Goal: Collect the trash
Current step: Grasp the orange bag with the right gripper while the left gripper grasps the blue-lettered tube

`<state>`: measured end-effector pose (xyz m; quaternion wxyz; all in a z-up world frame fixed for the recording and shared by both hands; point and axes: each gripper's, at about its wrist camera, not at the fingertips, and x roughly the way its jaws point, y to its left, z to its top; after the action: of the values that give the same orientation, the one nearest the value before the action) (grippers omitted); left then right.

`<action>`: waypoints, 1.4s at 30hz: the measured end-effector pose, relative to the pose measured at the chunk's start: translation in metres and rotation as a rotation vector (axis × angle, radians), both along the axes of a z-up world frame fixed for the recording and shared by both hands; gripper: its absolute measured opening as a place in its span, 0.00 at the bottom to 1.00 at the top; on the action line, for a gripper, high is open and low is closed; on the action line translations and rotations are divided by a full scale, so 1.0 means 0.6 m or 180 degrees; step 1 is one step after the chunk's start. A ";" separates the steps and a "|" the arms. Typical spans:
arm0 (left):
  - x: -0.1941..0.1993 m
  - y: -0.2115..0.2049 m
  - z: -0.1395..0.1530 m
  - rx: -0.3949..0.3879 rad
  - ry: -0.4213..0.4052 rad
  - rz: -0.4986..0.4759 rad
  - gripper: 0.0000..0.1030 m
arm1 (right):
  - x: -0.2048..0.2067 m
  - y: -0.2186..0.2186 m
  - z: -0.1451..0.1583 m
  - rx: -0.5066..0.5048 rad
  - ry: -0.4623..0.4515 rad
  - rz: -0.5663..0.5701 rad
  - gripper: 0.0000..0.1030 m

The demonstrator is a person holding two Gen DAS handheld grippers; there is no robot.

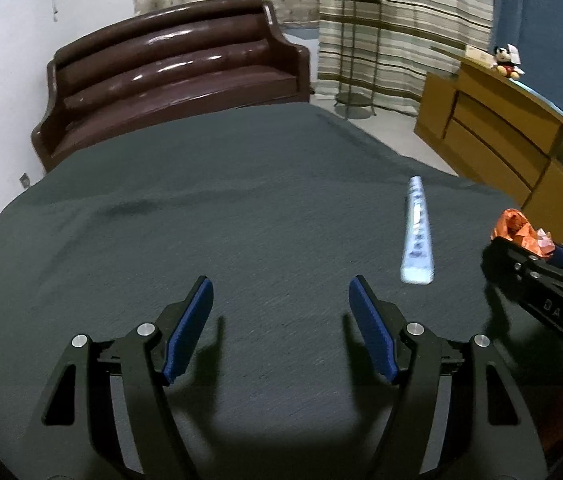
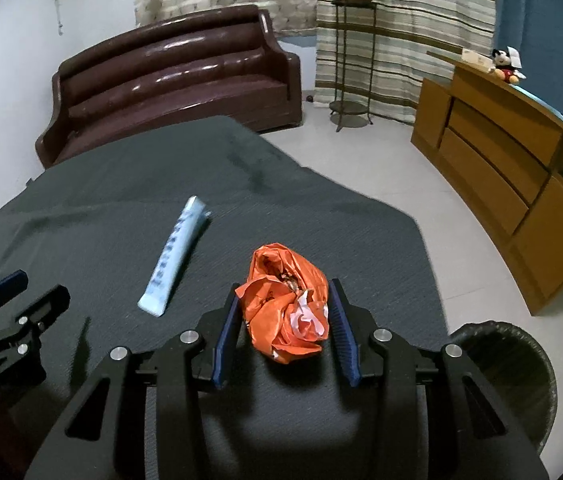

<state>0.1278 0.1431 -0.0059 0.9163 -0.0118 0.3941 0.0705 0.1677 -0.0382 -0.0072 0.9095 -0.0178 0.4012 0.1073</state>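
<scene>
- The letters "D A S" stand in raised characters on the black body of the right claw (image 1: 519, 240), read from the left wrist view near the frame's right edge.
- The pale blue tube (image 2: 175, 254) lying on the dark cloth carries a row of dark printed characters along its length; they are too blurred in both views to make out.
- The crumpled orange wrapper (image 2: 287, 306) shows white patches of print, none legible.
</scene>
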 end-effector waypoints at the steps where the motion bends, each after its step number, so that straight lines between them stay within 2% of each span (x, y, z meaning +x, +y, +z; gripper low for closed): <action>1: 0.006 -0.006 0.000 -0.0005 0.0005 -0.0024 0.67 | 0.005 -0.006 0.001 0.0025 0.0000 -0.0026 0.41; 4: 0.030 -0.023 -0.003 -0.0059 0.0048 -0.0100 0.67 | 0.017 -0.016 0.004 0.0031 -0.0010 -0.0057 0.41; 15: 0.102 -0.076 -0.016 -0.0010 0.0164 -0.0304 0.67 | 0.039 -0.036 0.003 0.0050 -0.0028 -0.0081 0.41; 23: 0.126 -0.090 -0.032 0.0000 0.0294 -0.0374 0.67 | 0.041 -0.046 0.000 0.0107 0.0004 -0.0064 0.41; 26: 0.130 -0.091 -0.033 -0.0041 0.0324 -0.0410 0.60 | 0.042 -0.047 -0.001 0.0119 0.0013 -0.0056 0.41; 36: 0.126 -0.109 -0.037 -0.0104 0.0315 -0.0640 0.20 | 0.047 -0.049 0.000 0.0107 0.0017 -0.0049 0.41; 42: 0.120 -0.115 -0.037 -0.0112 0.0302 -0.0659 0.17 | 0.044 -0.050 0.000 0.0100 0.0012 -0.0050 0.41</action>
<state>0.1995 0.0742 -0.0282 0.8986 0.0163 0.4373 -0.0309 0.1939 -0.0681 -0.0070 0.9097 -0.0002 0.4013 0.1065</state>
